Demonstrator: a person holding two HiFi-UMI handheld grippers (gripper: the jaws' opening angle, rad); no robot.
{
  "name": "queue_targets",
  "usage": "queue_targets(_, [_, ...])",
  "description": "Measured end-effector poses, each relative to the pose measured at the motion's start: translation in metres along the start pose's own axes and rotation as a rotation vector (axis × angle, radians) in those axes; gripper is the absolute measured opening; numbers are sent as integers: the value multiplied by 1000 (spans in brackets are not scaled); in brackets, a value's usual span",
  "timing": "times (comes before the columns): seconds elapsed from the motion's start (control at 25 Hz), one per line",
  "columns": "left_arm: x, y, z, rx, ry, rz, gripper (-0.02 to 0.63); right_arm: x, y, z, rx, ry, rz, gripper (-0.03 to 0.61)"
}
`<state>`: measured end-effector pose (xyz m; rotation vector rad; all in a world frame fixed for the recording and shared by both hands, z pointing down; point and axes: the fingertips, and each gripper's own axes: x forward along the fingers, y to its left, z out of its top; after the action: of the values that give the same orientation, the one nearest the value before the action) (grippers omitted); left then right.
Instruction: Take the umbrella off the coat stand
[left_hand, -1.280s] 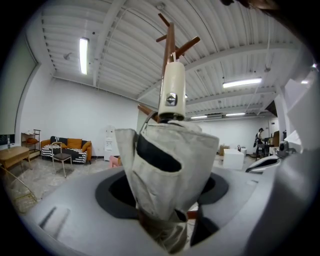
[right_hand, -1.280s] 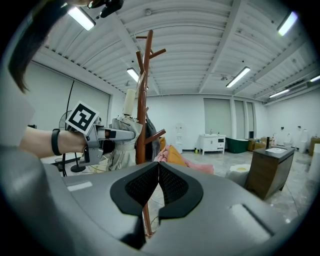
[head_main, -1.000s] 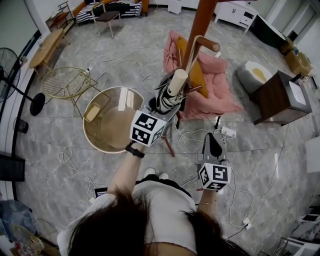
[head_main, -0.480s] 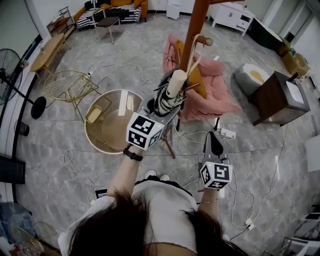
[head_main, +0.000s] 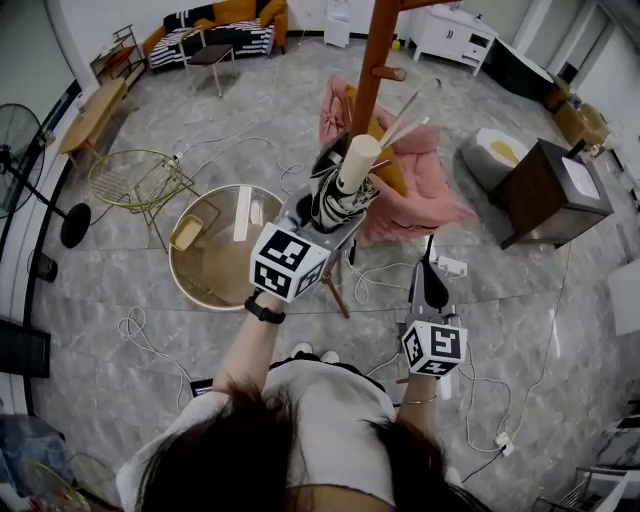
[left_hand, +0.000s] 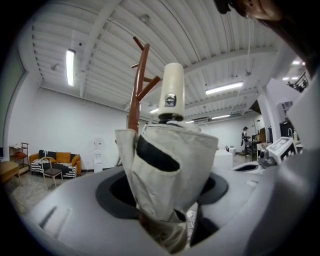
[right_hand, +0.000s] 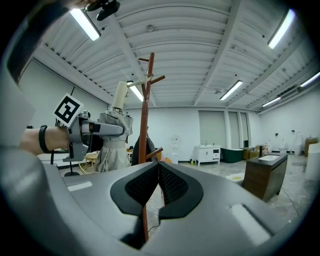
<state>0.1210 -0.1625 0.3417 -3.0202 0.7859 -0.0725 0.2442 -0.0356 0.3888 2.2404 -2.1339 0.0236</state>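
A folded beige fabric umbrella (left_hand: 167, 165) with a dark strap is grasped by the left gripper (head_main: 324, 216), whose grey jaws are clamped on the bunched canopy from both sides. The umbrella is held upright, with its cream cylindrical handle (head_main: 358, 162) at the top, well above the grey marble-tiled floor (head_main: 130, 370). It is held just beside the reddish-brown wooden coat stand (head_main: 377, 45), on the near left of the pole. A thin pale cord (head_main: 405, 128) is seen running from the handle toward the far right, ending near a short wooden peg (head_main: 391, 73) of the stand. Whether the cord touches any peg cannot be told.

The right gripper (right_hand: 159, 186) is held lower and to the right, nearer the person. Its ribbed black pads (right_hand: 175, 187) are pressed together and nothing is caught between them. In the right gripper view the stand's pole is seen straight beyond the closed jaws, and the umbrella and the left gripper are seen to the left of the pole.

A round glass table with a gold rim (head_main: 170, 262) is set on the floor to the left, below the left gripper. A crumpled pink cushion (head_main: 435, 190) lies at the foot of the stand, and a dark brown wooden cabinet (head_main: 550, 195) stands to the right. White cables (head_main: 385, 275) are strewn over the floor.
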Motion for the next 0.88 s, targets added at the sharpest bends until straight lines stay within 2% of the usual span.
queue_targets(0.24, [2,-27,16,18,-14,-59,333,-22,-14,8,-5,-19,-54,5])
queue_targets(0.52, [20,-68,22,25,-15,-175,333,-51,-43,15,-9,-27,-163,5])
queue_targets(0.88, [51,-137,-11,-15,39,-348,333,-98,-80,2,-9,10,-300,5])
